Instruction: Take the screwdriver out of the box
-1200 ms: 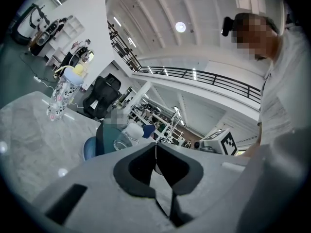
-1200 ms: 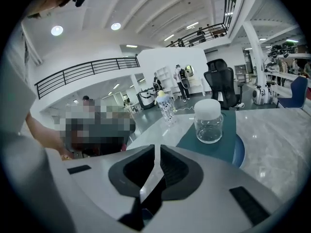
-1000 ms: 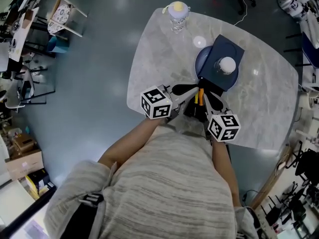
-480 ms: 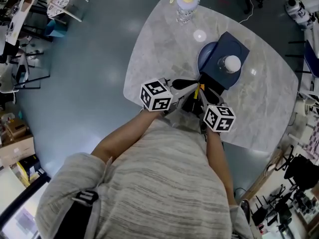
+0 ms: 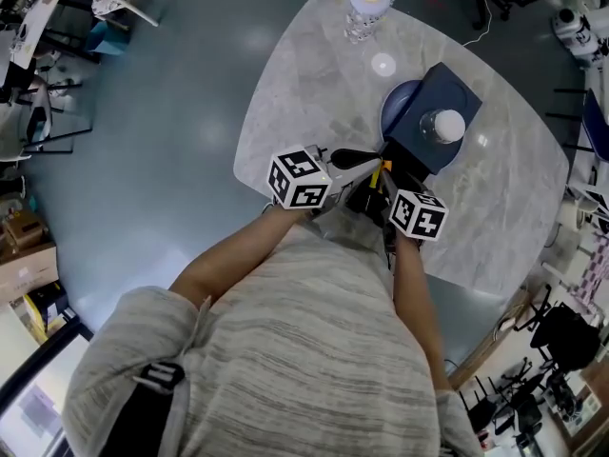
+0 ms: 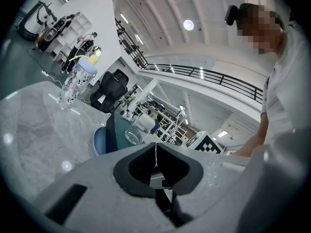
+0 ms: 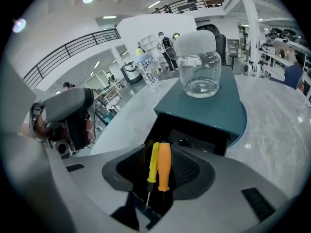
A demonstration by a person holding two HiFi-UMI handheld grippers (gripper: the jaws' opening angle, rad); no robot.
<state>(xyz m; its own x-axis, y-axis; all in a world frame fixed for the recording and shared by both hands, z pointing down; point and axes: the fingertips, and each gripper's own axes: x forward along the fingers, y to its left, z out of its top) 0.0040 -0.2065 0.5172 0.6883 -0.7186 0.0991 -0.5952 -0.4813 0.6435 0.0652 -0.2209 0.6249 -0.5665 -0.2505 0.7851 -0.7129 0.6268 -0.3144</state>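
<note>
Screwdriver handles (image 7: 164,166) stand between the right gripper's (image 7: 163,154) released jaws, which have just been opening. Best to centre on one handle before clenching. Left gripper (image 6: 156,152) is clenched, empty.

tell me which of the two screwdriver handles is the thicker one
The orange handle, on the right; the yellow handle beside it is slimmer.

The box (image 7: 209,111) stands open-fronted beneath the jar (image 7: 198,64).
</note>
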